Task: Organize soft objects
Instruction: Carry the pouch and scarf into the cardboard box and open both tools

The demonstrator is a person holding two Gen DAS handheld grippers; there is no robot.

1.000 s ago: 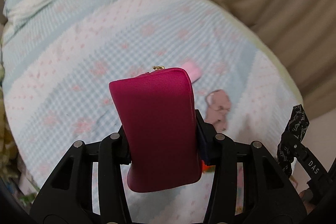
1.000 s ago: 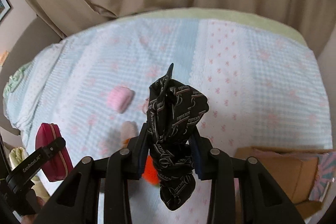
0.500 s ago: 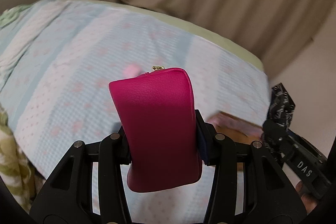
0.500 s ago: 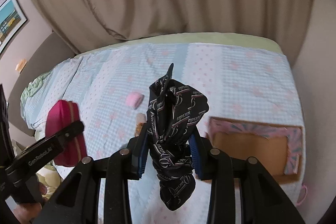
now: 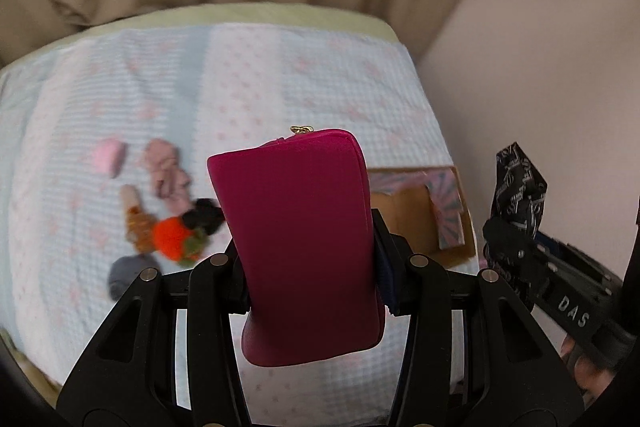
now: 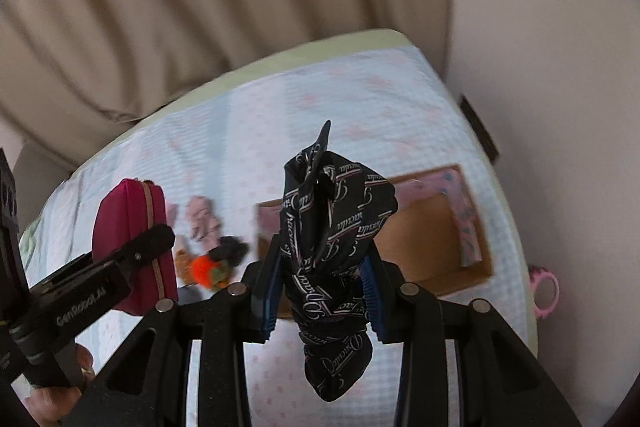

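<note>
My left gripper (image 5: 308,259) is shut on a magenta zip pouch (image 5: 300,239), held upright above the bed; the pouch also shows in the right wrist view (image 6: 132,239). My right gripper (image 6: 320,287) is shut on a knotted black printed scarf (image 6: 332,239), which also shows in the left wrist view (image 5: 516,203). An open cardboard box (image 6: 424,239) with pink patterned flaps lies on the bed beyond the scarf; it also shows in the left wrist view (image 5: 416,223). Both grippers hover above the bed, near the box.
On the checked bedspread (image 5: 280,75) lie a pink pad (image 5: 108,157), a pink cloth (image 5: 166,175), an orange plush toy (image 5: 172,239), a black item (image 5: 204,215) and a grey item (image 5: 124,273). Curtains hang behind; a wall is on the right. A pink ring (image 6: 542,293) is at the bed's edge.
Both grippers have swung to the right with their loads. The box and the pile of soft items have come into the left wrist view; the box is now closer in the right wrist view.
</note>
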